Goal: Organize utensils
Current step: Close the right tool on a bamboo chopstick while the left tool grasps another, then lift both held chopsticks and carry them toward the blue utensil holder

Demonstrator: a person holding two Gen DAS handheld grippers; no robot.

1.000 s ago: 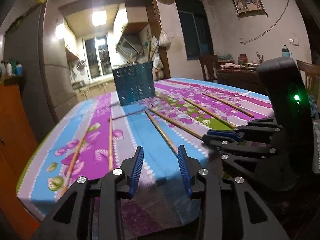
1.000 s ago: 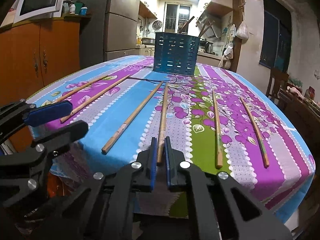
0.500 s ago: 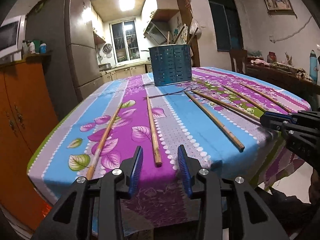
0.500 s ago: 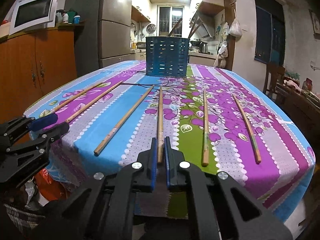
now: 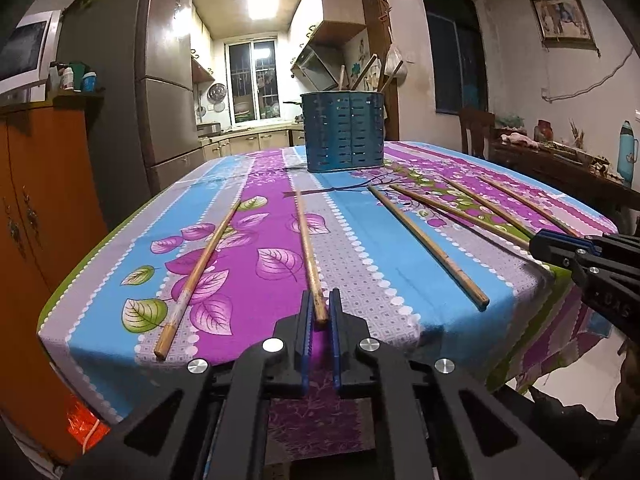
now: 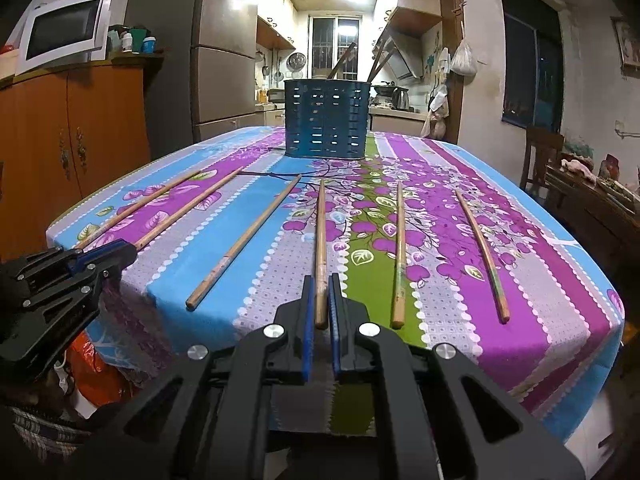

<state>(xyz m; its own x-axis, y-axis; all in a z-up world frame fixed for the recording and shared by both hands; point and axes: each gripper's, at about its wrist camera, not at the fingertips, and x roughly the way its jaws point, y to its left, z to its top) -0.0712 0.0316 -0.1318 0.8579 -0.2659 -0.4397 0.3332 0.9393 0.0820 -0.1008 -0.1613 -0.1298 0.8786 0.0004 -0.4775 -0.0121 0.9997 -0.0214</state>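
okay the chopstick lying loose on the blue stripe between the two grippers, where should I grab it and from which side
Grip the blue-stripe chopstick at its thick near end by the table edge, coming in low from the front along its length. It lies flat, pointing toward the holder, with clear cloth on both sides. Both the left gripper and the right gripper are already shut on neighbouring chopsticks.

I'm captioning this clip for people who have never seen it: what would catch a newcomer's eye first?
First, the loud purple, blue and green floral tablecloth with six bamboo chopsticks fanned across it. Next, the two black grippers at the near edge: the left gripper shut on the second chopstick from the left, the right gripper shut on the fourth chopstick. Behind stands a blue slotted utensil holder, sticks poking out.
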